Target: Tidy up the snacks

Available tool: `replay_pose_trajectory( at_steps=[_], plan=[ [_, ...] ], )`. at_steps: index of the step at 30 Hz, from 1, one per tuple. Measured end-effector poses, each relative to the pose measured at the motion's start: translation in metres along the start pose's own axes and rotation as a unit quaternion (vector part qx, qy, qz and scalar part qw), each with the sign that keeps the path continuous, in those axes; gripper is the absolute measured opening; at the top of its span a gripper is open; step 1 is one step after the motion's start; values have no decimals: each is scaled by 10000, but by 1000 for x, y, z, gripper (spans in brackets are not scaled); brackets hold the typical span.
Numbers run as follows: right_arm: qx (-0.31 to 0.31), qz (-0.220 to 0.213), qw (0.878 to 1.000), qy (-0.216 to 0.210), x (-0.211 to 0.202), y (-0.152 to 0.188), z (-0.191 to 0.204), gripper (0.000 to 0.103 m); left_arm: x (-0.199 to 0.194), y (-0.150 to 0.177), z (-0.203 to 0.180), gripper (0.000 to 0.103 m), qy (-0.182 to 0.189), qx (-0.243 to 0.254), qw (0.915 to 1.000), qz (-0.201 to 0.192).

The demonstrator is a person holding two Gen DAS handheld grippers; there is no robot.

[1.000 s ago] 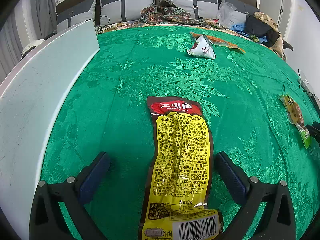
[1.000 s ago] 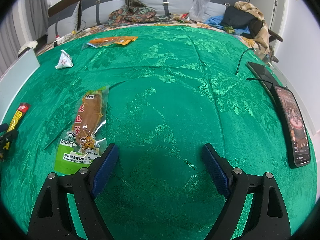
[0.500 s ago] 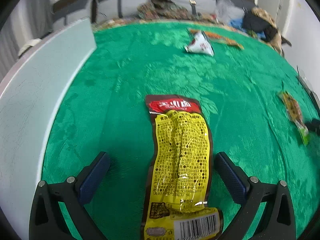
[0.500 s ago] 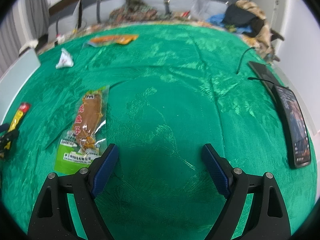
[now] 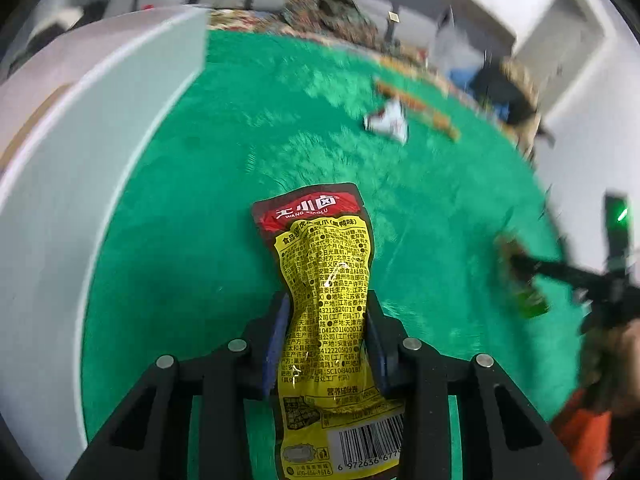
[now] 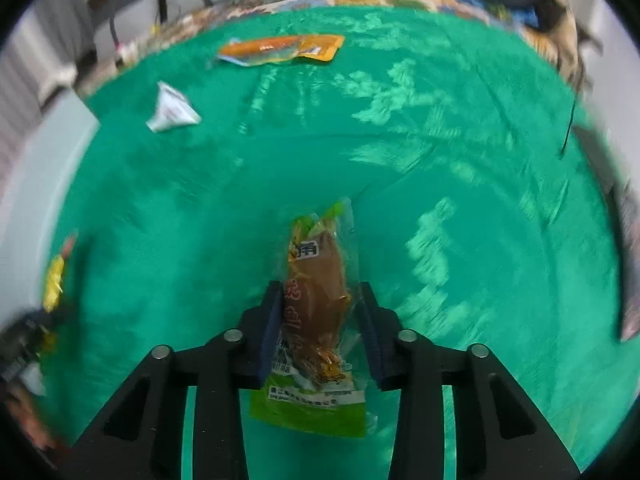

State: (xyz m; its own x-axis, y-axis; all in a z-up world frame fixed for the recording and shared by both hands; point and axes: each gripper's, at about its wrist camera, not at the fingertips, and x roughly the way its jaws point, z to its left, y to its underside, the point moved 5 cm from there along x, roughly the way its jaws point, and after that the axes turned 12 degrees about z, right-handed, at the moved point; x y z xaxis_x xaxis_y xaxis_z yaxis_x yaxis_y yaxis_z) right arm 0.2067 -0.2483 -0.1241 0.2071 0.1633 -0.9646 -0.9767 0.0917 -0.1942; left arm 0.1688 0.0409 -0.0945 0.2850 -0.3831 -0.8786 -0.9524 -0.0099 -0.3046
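A yellow and red snack packet (image 5: 325, 264) stands lengthwise between the blue pads of my left gripper (image 5: 326, 300). The jaws are closing and the pads press its sides; it looks lifted off the green cloth (image 5: 192, 240). In the right wrist view a clear and green packet with a brown fish snack (image 6: 320, 264) sits between the pads of my right gripper (image 6: 320, 292). These jaws are closing too, pinching the packet above the cloth. Each wrist view shows the other gripper only as a blur at its edge.
A white triangular packet (image 6: 172, 110) and a long orange packet (image 6: 280, 50) lie at the far side of the cloth. A white board (image 5: 80, 160) runs along the left. A phone (image 6: 628, 260) and a cable lie at the right edge. Cushions and clothes crowd the back.
Both grippers went from wide open to closed on a packet. The right one shifted left onto the fish snack. Both packets have come up off the cloth, and both views have tilted.
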Motion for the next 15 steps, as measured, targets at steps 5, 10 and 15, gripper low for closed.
replay_pose_trajectory(
  at_steps=[5, 10, 15],
  plan=[
    [168, -341, 9944, -985, -48, 1, 17, 4, -70, 8, 8, 36, 551, -255, 9962, -619],
    [-375, -690, 9933, -850, -82, -21, 67, 9, -140, 10, 38, 36, 567, -528, 9896, -1213],
    [9, 194, 9992, -357, -25, -15, 53, 54, -180, 27, 69, 36, 339, -686, 9852, -1533]
  ],
)
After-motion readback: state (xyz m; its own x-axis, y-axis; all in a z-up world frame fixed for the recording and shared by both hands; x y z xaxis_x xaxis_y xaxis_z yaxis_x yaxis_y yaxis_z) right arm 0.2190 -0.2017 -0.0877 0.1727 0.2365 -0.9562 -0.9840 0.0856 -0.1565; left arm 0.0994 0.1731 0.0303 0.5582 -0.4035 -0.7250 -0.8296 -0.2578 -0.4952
